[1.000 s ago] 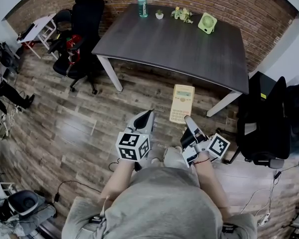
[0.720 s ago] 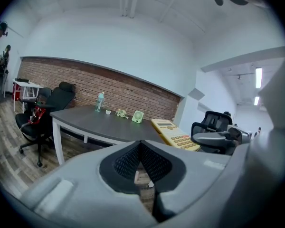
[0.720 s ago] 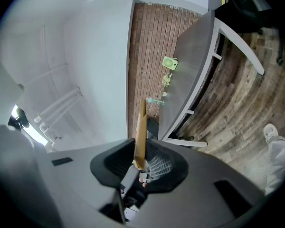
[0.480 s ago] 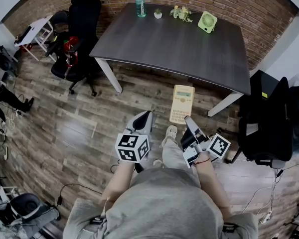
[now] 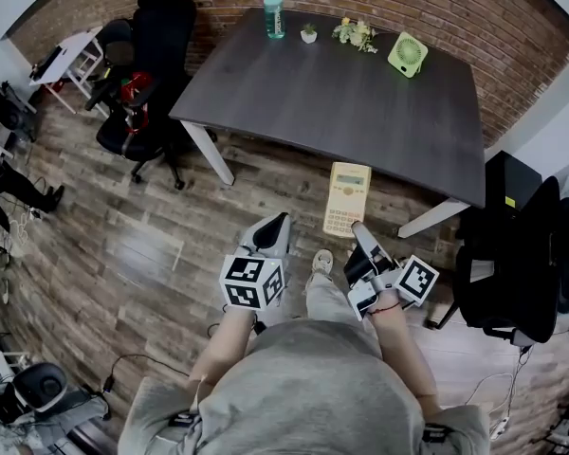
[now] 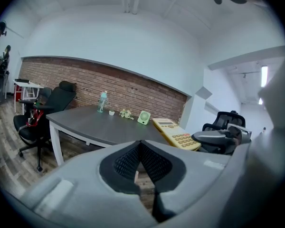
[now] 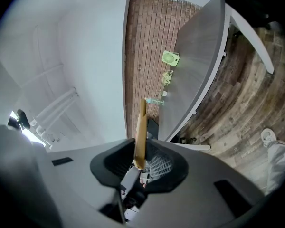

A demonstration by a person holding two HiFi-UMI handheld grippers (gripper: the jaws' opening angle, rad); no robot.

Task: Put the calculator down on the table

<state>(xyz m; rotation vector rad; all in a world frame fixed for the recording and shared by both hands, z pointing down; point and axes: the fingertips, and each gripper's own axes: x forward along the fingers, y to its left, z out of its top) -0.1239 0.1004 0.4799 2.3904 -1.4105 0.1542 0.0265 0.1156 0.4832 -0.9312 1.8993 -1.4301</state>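
**Calculator in my right gripper, short of the table**

My right gripper is clamped on the near end of the yellow calculator. In the right gripper view the calculator shows edge-on, pinched between the two pads, and it juts out ahead of the jaws. From the head view its keypad faces up. It hangs over the wooden floor, just short of the near edge of the dark table and not touching it.

My left gripper sits beside the right one, level with it. Its jaws are pressed together with nothing between them, as the left gripper view shows plainly.

Along the far edge of the table, by the brick wall, stand a green water bottle, a small potted plant, a little bunch of flowers and a green desk fan. A black office chair stands off the table's left end.
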